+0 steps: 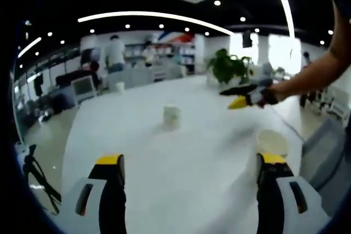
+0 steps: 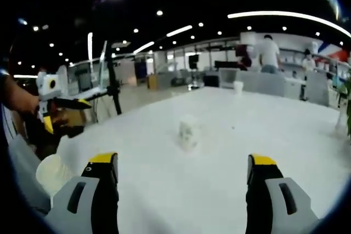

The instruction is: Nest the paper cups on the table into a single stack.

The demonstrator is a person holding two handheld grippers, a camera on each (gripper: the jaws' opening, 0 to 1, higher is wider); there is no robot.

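While each hand-held gripper point(image 1: 189, 173) point(image 2: 184, 171) gapes wide and empty, paper cups point(image 1: 171, 117) dot the table point(image 1: 164, 179).

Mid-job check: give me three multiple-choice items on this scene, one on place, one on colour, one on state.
1. Where does the nearest paper cup stand in the left gripper view?
A. by the right jaw
B. on the floor
C. in a hand

2. What colour are the gripper jaw tips?
A. red
B. yellow
C. green

3. How stands the left gripper?
A. shut on a cup
B. shut, empty
C. open

Key: A, the cup sits on the table beside that jaw; B, tips are yellow; C, jaws stand wide apart, holding nothing.
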